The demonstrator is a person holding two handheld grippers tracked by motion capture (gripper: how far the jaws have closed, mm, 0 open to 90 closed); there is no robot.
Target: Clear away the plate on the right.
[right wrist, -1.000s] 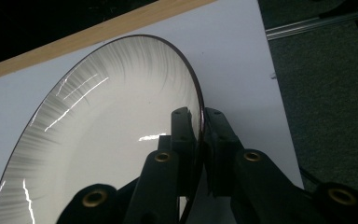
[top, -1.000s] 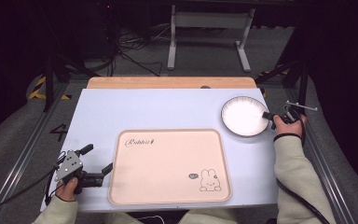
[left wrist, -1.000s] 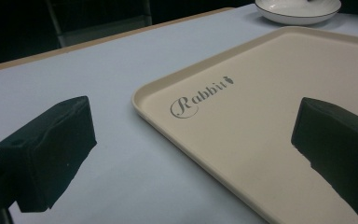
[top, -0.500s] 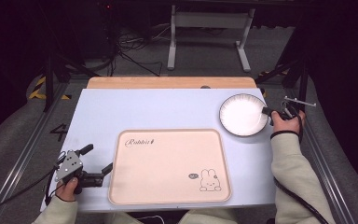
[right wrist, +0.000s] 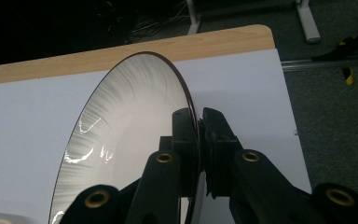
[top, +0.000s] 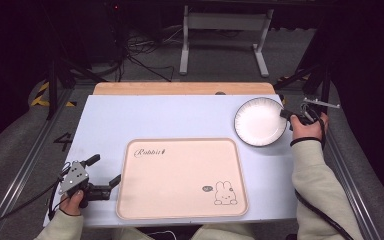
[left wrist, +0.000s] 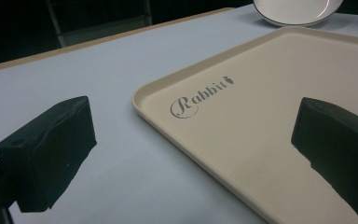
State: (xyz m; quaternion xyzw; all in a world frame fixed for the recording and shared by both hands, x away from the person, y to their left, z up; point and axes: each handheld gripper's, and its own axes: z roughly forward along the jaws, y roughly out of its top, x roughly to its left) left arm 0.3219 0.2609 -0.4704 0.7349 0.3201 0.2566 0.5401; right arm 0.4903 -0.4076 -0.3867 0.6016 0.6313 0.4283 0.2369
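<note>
A white plate [top: 259,121] with a dark rim hangs over the table's right side, held by its right edge. My right gripper [top: 286,114] is shut on that rim; in the right gripper view the plate [right wrist: 126,135] stands edge-on between the two black jaws [right wrist: 199,126]. A cream tray [top: 181,177] with "Rabbit" lettering and a rabbit drawing lies at the front middle. My left gripper [top: 103,171] rests at the tray's left edge, open, with nothing between its fingers [left wrist: 51,149]. Its view looks across the tray [left wrist: 270,116] towards the plate [left wrist: 298,10].
The table top is a pale blue sheet [top: 170,117] with a wooden strip [top: 180,88] along the far edge. Metal rails run down both sides, and a stand's legs [top: 222,35] are on the floor behind.
My right gripper has risen and moved a little towards the far side, carrying the plate with it. The left gripper has stayed where it was.
</note>
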